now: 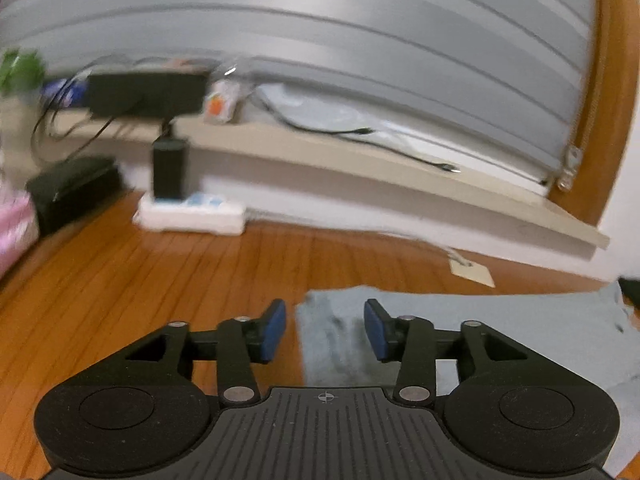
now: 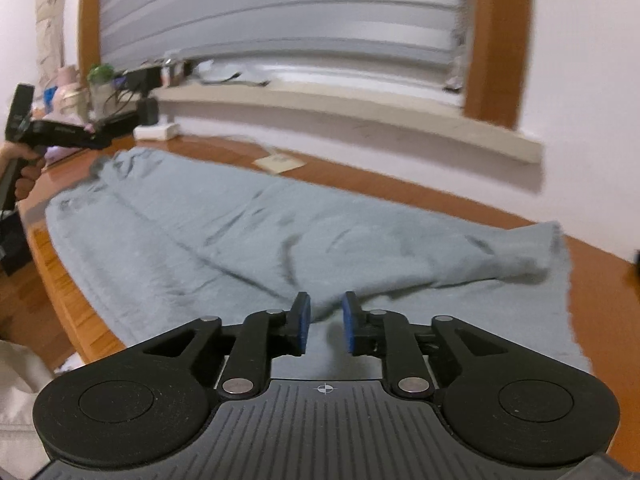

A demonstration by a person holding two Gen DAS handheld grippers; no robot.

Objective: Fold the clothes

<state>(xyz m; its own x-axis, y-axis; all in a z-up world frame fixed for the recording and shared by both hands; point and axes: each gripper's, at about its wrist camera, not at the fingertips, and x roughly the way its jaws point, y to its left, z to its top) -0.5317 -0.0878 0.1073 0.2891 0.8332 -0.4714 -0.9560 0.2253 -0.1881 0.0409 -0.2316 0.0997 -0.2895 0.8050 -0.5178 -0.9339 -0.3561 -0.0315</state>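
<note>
A grey-blue garment [image 2: 240, 232] lies spread flat and long across the wooden table [image 2: 600, 280], with a creased fold running toward its near edge. My right gripper [image 2: 326, 322] hovers over that near part; its blue pads stand a narrow gap apart, with a low ridge of cloth in front of them and nothing pinched. My left gripper [image 1: 325, 330] is open over the garment's left end [image 1: 500, 320], whose edge lies under the gap between the pads. In the right wrist view, a hand holds the left gripper [image 2: 96, 138] at the garment's far left end.
A white power strip [image 1: 188, 214] with a black adapter [image 1: 170, 168] sits at the back of the table, beside a black box [image 1: 72, 192]. A paper note [image 1: 472, 272] lies near the wall. The windowsill [image 1: 360, 160] holds cables and clutter. The table's front edge [image 2: 72, 300] curves at the left.
</note>
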